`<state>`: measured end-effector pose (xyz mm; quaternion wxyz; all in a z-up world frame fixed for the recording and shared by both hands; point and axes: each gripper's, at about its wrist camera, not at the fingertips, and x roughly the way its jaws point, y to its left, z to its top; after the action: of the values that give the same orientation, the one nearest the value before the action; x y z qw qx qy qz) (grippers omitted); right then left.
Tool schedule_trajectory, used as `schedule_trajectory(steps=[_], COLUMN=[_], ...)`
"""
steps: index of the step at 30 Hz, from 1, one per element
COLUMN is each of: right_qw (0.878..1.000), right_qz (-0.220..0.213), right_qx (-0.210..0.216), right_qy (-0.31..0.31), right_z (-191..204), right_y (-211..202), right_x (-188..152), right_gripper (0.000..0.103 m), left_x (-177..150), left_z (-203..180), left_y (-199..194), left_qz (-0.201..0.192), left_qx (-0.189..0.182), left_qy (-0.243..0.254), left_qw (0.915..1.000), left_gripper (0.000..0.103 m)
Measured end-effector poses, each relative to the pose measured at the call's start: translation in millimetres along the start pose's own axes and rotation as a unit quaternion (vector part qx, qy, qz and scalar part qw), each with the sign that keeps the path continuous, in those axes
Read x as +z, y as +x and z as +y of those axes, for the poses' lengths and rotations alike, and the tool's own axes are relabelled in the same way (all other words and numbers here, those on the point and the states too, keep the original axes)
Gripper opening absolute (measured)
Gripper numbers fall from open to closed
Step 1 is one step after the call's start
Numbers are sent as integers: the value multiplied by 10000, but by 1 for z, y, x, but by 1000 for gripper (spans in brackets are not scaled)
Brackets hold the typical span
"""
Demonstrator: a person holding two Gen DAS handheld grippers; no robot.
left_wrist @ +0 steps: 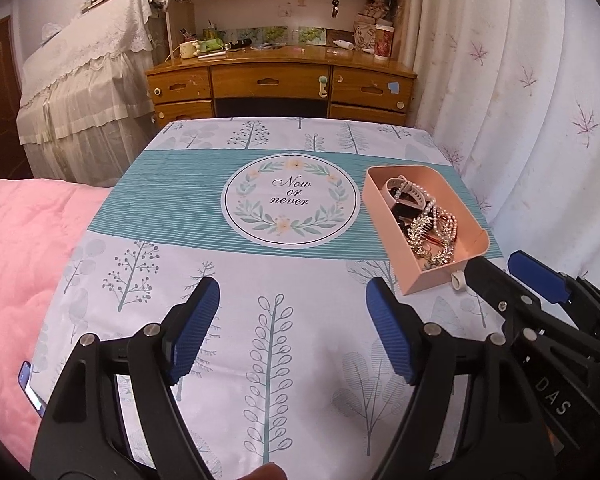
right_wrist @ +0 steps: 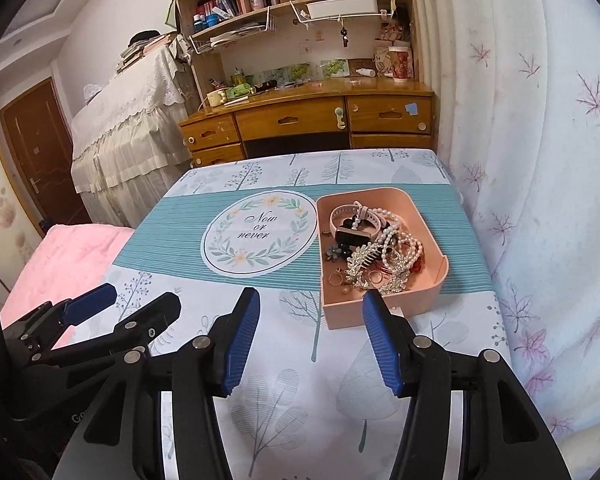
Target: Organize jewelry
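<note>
A pink tray (left_wrist: 384, 216) (right_wrist: 440, 236) sits on the right side of the table. It holds a heap of jewelry (left_wrist: 424, 224) (right_wrist: 374, 248): a pink-strapped watch (right_wrist: 350, 218), pearl strands, a sparkly hair comb, rings. My left gripper (left_wrist: 292, 320) is open and empty over the tablecloth, left of the tray; it also shows in the right wrist view (right_wrist: 140, 300). My right gripper (right_wrist: 310, 328) is open and empty just in front of the tray's near wall; it also shows in the left wrist view (left_wrist: 504, 268).
The table carries a patterned cloth with a round "Now or never" print (left_wrist: 290, 202) (right_wrist: 258, 232). A pink blanket (left_wrist: 20, 264) and a phone (left_wrist: 30, 388) lie to the left. A wooden desk (left_wrist: 280, 80) stands behind. Curtains (left_wrist: 540, 100) hang on the right.
</note>
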<state>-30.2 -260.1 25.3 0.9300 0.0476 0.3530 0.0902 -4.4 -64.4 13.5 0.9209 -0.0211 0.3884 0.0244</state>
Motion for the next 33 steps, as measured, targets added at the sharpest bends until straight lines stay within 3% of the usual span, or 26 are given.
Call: schedule_trajectory(steps=[33], right_qw=[10000], right_qz=[37], right_qx=[0], right_qy=[57], right_z=[2], right_y=[4], right_x=[-4], right_gripper=[55], left_x=[-6], left_z=[5], left_y=[1], left_qz=[32], left_qx=[46], left_qy=[-27], left_qw=[10000], left_gripper=[74])
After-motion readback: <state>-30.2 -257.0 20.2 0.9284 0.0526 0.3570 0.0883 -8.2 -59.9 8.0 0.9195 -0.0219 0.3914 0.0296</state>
